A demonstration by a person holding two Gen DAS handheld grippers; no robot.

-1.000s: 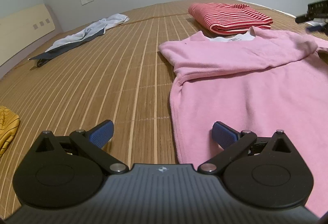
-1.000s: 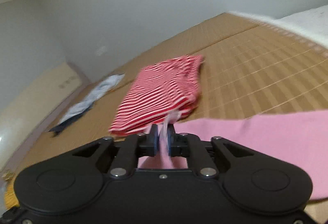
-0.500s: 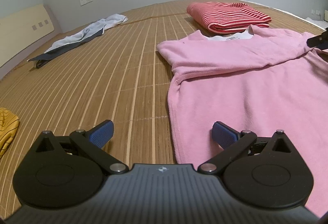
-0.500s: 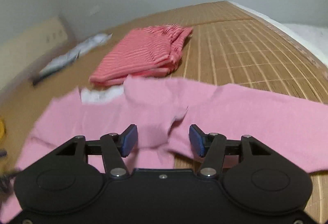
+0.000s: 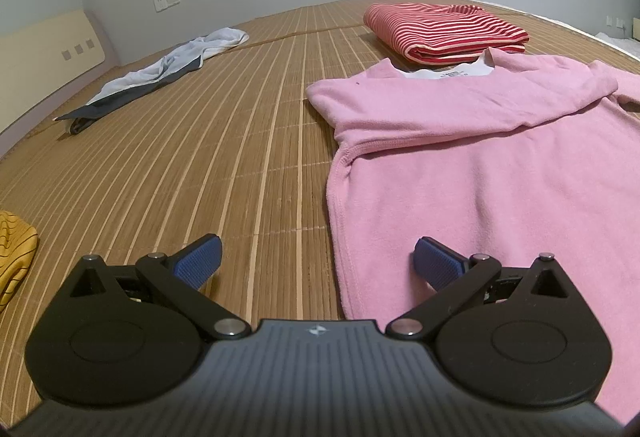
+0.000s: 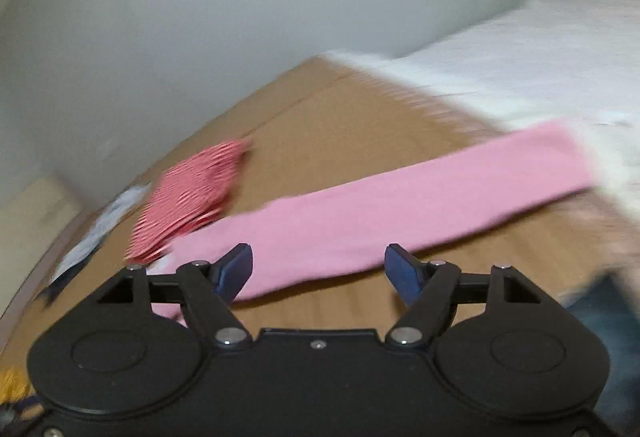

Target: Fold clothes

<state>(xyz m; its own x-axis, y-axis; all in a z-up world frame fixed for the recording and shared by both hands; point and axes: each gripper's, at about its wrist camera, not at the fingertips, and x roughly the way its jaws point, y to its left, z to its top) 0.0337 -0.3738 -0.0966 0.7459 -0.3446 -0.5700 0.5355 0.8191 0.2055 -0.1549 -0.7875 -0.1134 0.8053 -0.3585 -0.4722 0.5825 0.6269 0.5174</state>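
Now my right claw (image 6: 318,269) has just opened wide, empty, letting go of the pink sweater (image 5: 500,165); its right sleeve (image 6: 400,205) next. Left claw (image 5: 316,263) wide, idle.

from the left gripper (image 5: 316,261), with its jaws wide apart and nothing between them, the bamboo mat (image 5: 224,141) lies bare from 10 to 12 o'clock. the pink sweater (image 5: 500,173) covers the ground from 12 to 3 o'clock. far at 1 o'clock is the folded striped garment (image 5: 440,29), at 11 o'clock the white and dark garment (image 5: 160,77), at 9 o'clock a yellow garment (image 5: 12,253).
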